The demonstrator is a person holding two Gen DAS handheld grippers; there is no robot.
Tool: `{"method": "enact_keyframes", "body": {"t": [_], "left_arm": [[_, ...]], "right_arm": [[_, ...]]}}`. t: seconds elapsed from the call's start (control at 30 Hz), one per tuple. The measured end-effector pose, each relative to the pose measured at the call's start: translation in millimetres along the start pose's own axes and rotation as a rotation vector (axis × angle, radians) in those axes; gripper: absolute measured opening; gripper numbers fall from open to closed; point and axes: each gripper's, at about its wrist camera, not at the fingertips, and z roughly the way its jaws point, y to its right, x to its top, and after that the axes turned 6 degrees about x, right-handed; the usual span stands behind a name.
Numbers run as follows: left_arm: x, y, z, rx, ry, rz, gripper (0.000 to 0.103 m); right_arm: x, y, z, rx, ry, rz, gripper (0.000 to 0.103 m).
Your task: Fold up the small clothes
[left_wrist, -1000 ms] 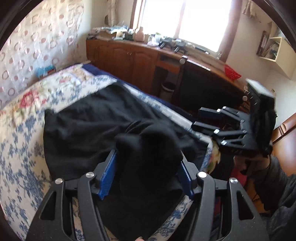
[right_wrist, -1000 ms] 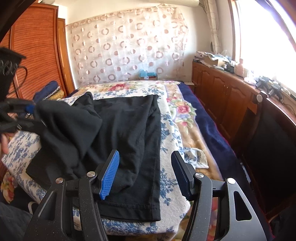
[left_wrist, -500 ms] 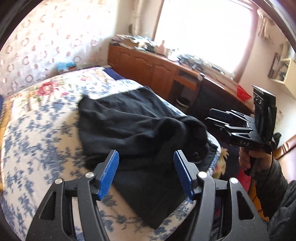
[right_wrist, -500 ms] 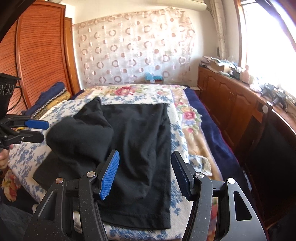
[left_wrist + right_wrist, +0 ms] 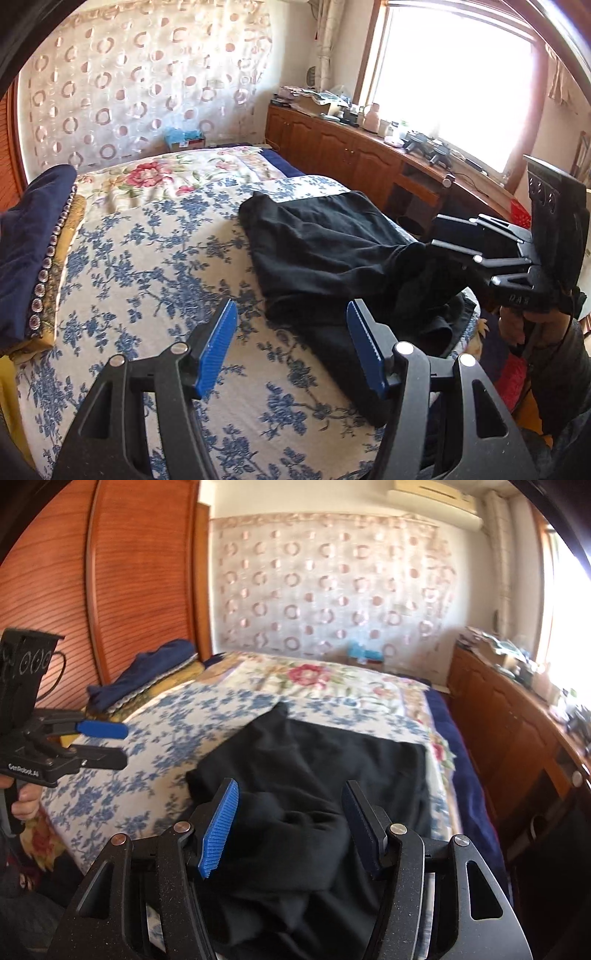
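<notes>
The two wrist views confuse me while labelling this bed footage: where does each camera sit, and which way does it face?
Left wrist: on the left gripper, facing across the bed toward the window; shows the right gripper and hand.
Right wrist: on the right gripper, over the black garment, facing the curtain; shows the left gripper.
Shared: bed, garment, curtain, each other's gripper.

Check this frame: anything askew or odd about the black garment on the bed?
Yes. The black garment is not lying flat: its near part is bunched into a rumpled heap by the bed's edge, while the far part lies smooth. Neither gripper holds it.
</notes>
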Motion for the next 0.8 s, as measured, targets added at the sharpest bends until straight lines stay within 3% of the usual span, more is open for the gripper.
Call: {"method": "enact_keyframes", "body": {"t": [0.23, 0.3, 0.37, 0.47, 0.7, 0.8], "left_arm": [[-5.2, -6.8, -0.9, 0.015, 0.003, -0.010, 0.061], [-6.2, -7.5, -0.8, 0.014, 0.003, -0.013, 0.061], [-7.0, -7.3, -0.2, 0.014, 0.003, -0.015, 0.061], [-7.9, -5.2, 0.6, 0.013, 0.002, -0.014, 0.061], [-8.9, -2.1, 2.2, 0.014, 0.005, -0.022, 0.061], [-8.6, 0.3, 2.9, 0.015, 0.008, -0.019, 0.061]], "right_arm": [[-15.2, -3.7, 33.9, -0.008, -0.129, -0.013, 0.059], [-21.6, 0.7, 36.9, -0.010, -0.148, -0.009, 0.044], [-26.9, 6.9, 34.9, 0.018, -0.154, 0.002, 0.021], [-34.0, 15.6, 27.1, 0.029, -0.143, 0.027, 0.011], [-42.7, 44.1, -15.8, -0.008, -0.018, 0.112, 0.007], [-52.3, 61.2, -26.2, -0.034, 0.009, 0.178, 0.012]]}}
